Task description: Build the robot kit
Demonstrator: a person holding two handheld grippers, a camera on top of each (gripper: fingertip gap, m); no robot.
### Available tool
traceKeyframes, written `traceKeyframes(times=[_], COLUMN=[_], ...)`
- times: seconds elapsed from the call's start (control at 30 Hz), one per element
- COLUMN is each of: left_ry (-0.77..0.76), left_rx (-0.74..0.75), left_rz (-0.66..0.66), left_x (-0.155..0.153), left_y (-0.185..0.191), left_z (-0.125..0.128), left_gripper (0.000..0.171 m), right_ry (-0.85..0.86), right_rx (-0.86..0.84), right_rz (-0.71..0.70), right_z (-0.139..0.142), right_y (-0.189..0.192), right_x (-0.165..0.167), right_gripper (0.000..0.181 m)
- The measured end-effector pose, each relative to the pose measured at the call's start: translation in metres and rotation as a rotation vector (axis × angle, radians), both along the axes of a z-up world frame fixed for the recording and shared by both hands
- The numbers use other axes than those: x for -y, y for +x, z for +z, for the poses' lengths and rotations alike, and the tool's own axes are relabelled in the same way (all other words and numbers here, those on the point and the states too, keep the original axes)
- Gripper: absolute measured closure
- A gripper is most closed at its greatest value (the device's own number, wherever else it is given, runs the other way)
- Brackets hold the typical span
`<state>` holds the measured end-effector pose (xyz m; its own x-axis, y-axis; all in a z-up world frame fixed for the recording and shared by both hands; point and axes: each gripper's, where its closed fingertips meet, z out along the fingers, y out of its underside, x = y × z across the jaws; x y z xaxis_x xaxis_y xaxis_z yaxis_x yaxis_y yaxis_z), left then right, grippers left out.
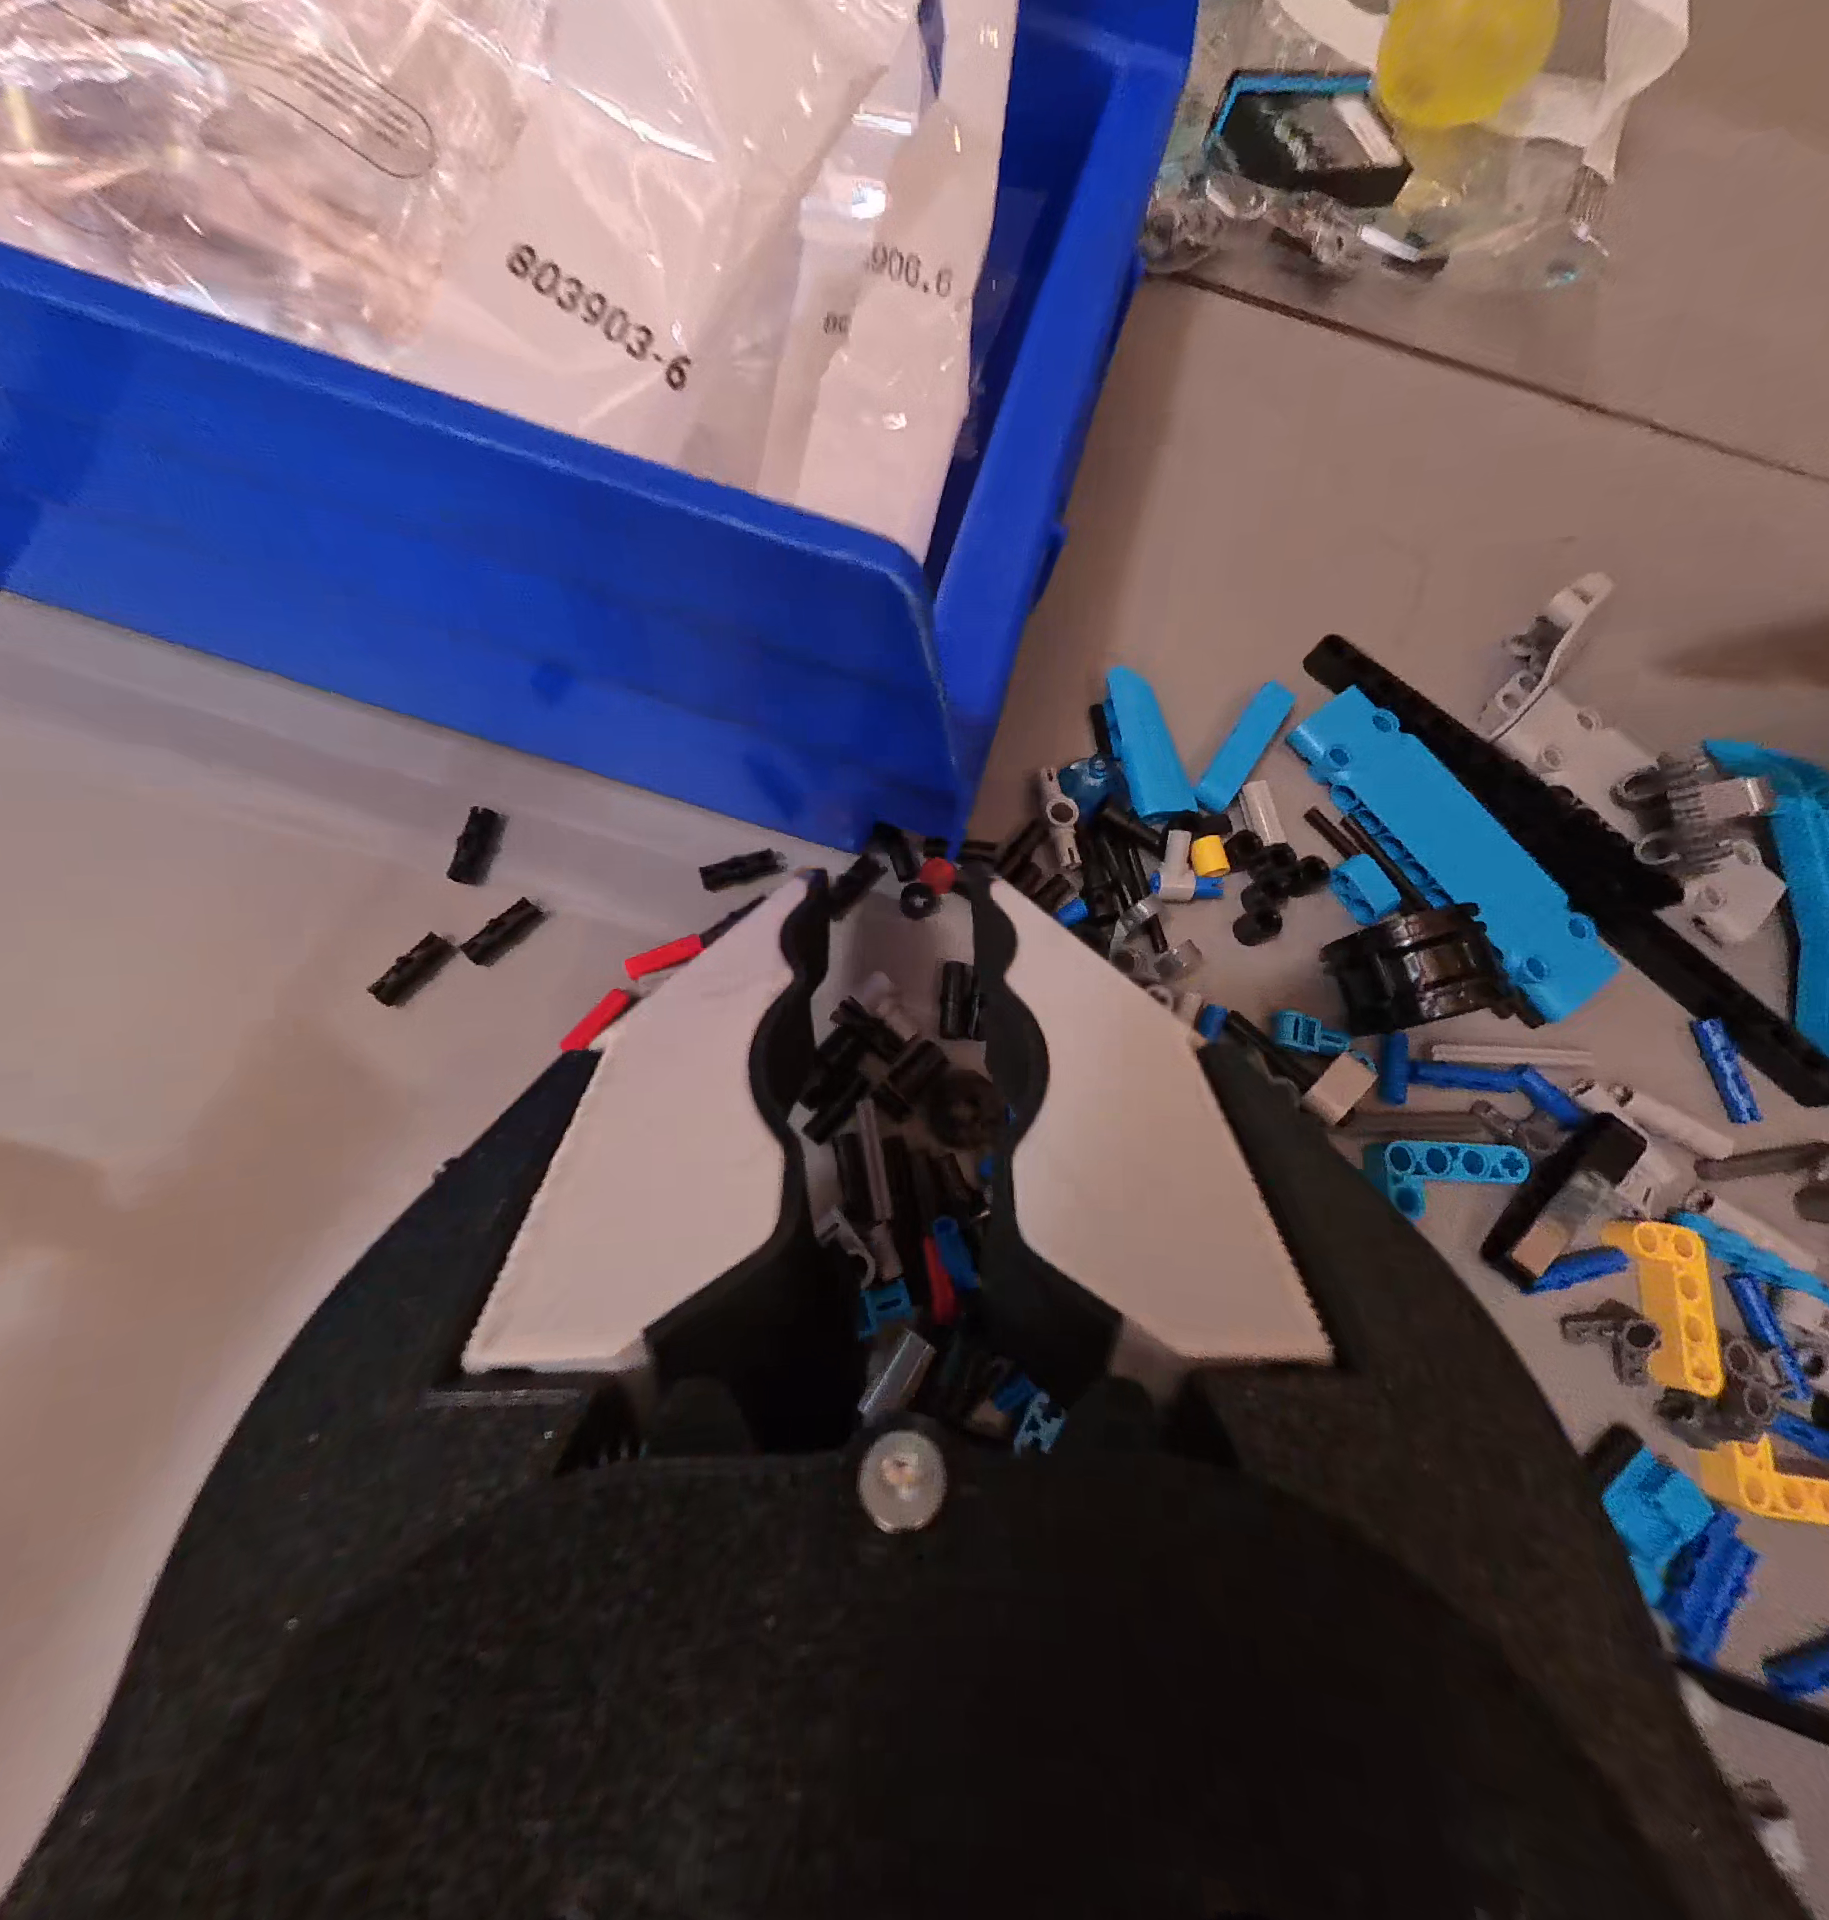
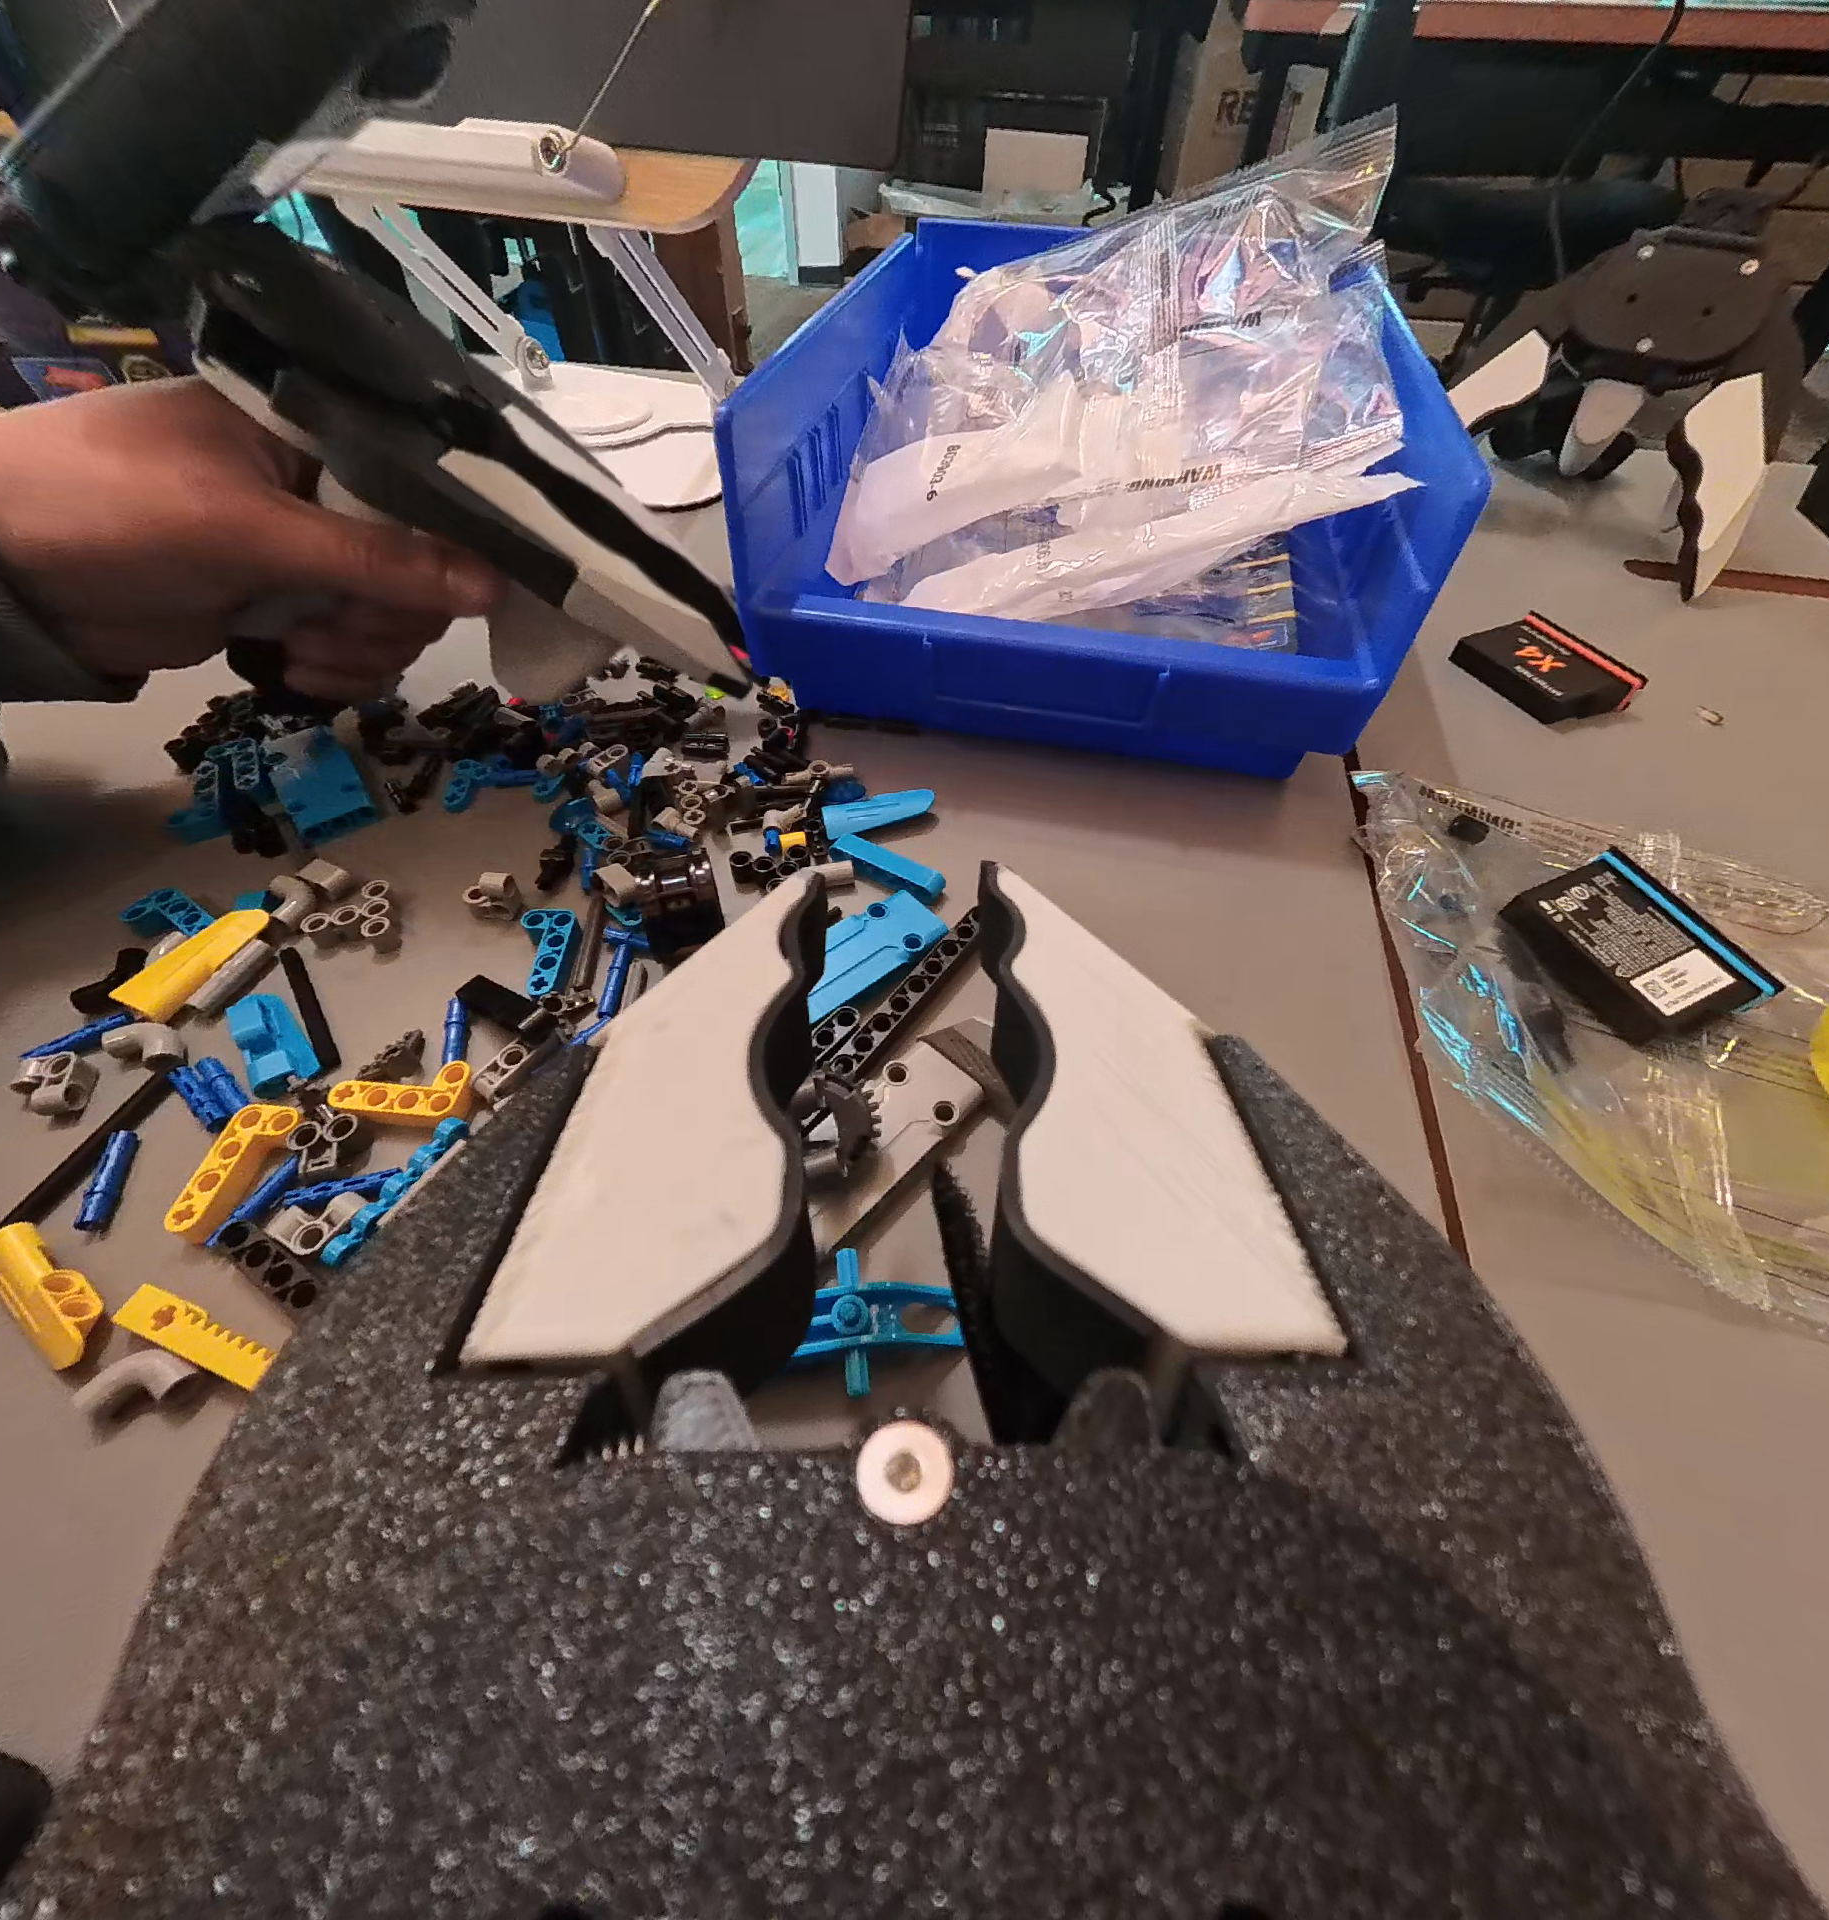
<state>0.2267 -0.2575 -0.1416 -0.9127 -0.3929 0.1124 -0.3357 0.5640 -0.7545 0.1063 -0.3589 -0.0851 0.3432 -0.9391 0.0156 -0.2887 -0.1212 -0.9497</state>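
Observation:
A pile of small building-kit parts [image 2: 619,790] in black, blue, grey and yellow lies on the grey table [image 2: 1149,935]. My left gripper [image 1: 894,883] is open, tips low over the pile's edge at the corner of the blue bin [image 1: 577,623]. A small red piece [image 1: 936,873] and a black ring [image 1: 920,902] lie between its tips. It also shows in the right wrist view [image 2: 728,665], held by a hand [image 2: 214,540]. My right gripper [image 2: 902,883] is open and empty above a black holed beam [image 2: 889,997], a light blue panel [image 2: 879,935] and a grey geared part [image 2: 889,1112].
The blue bin [image 2: 1045,675] holds clear plastic bags [image 2: 1149,416]. Right of the pile lie a clear bag with a black box [image 2: 1637,956] and a small black pack [image 2: 1549,665]. Another gripper [image 2: 1658,343] stands at the back right. A white lamp arm [image 2: 474,166] reaches over the back left. The tips of one gripper are about 15 cm away from the tips of the other.

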Motion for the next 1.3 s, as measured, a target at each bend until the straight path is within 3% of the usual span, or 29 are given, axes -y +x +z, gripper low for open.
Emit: traceKeyframes(times=[0.47, 1.0, 1.17, 1.3], left_ry=[0.103, 0.145, 0.154, 0.192], left_rx=[0.106, 0.062, 0.043, 0.082], left_rz=[-0.076, -0.216, -0.195, -0.139], left_x=[0.006, 0.006, -0.018, -0.068], left_y=[-0.002, -0.006, -0.005, -0.001], left_z=[-0.015, -0.020, -0.005, 0.027], left_gripper=[0.154, 0.165, 0.165, 0.165], right_ry=[-0.009, -0.012, -0.004, 0.007], right_rx=[-0.014, -0.025, -0.025, -0.026], right_rz=[0.014, 0.028, 0.027, 0.024], right_z=[-0.003, -0.005, -0.005, -0.005], right_y=[-0.001, -0.002, -0.002, -0.001], right_x=[-0.003, -0.006, -0.005, -0.003], right_gripper=[0.152, 0.152, 0.152, 0.152])
